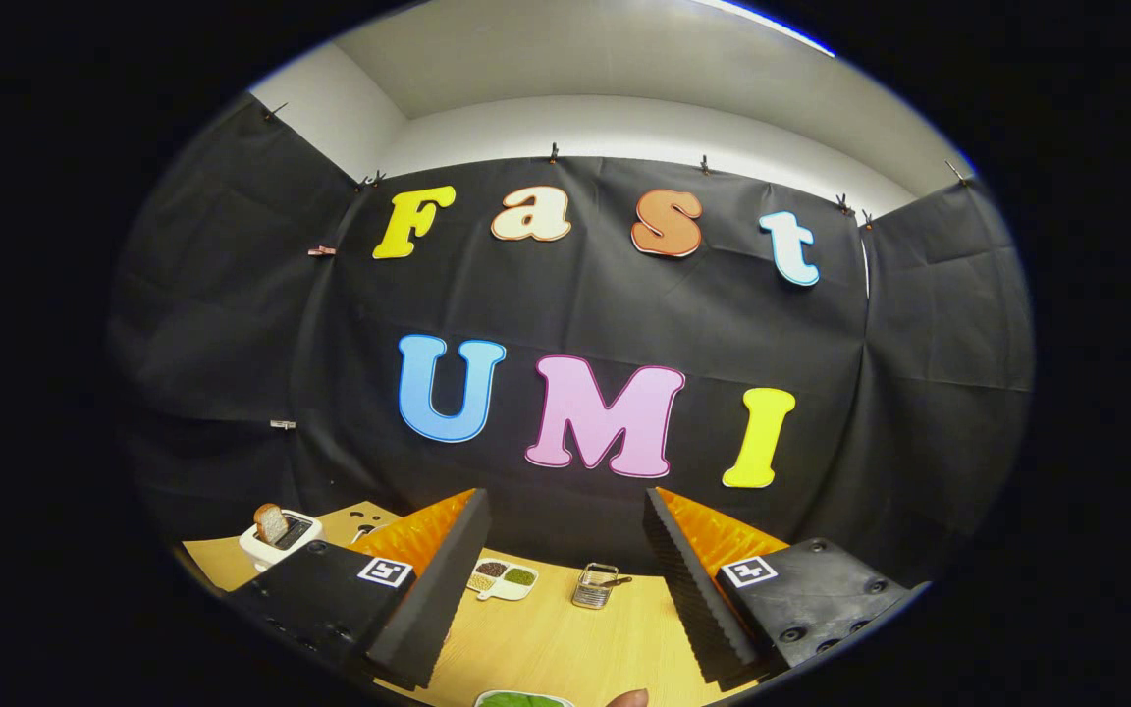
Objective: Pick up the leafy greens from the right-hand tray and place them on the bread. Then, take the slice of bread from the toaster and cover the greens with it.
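Now the gripper [565, 579] hangs wide open, fingers holding nothing. Beyond them on the table [546, 638], the toaster [279, 542] carries a bread slice [270, 522]; the greens [523, 700] lie just below the fingers.

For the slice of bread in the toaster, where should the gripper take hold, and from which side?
Probably the top half of the bread slice, which stands upright out of the white toaster slot. Come from above, one finger on each flat face; the toaster body blocks a lower hold. The gripper is open, the toaster off beside its left finger.
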The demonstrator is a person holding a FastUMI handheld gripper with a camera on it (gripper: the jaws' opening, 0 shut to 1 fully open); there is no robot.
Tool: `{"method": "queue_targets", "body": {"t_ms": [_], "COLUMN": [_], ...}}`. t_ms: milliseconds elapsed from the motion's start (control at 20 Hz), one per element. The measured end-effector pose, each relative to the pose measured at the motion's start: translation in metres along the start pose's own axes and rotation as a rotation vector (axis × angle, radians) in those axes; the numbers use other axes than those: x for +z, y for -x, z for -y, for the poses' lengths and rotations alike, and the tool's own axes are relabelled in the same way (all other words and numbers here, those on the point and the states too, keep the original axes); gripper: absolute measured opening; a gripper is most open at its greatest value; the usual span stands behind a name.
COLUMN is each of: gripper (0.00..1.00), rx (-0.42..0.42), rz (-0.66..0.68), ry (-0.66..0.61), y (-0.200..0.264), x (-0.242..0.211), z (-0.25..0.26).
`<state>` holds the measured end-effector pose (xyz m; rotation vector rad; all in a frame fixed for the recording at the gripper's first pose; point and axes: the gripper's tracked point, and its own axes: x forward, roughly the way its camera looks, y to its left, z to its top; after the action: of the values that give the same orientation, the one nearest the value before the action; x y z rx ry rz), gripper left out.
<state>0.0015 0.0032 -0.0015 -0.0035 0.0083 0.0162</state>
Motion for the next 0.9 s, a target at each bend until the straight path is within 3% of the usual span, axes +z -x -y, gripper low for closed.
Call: {"method": "queue_targets", "body": {"t_ms": [550, 900], "gripper": [0.98, 0.98], "rx": [0.030, 0.244], "rz": [-0.002, -0.200], "ry": [-0.013, -0.056], "y": [0.007, 0.024], "x": [-0.006, -0.106], "z": [-0.002, -0.025]}}
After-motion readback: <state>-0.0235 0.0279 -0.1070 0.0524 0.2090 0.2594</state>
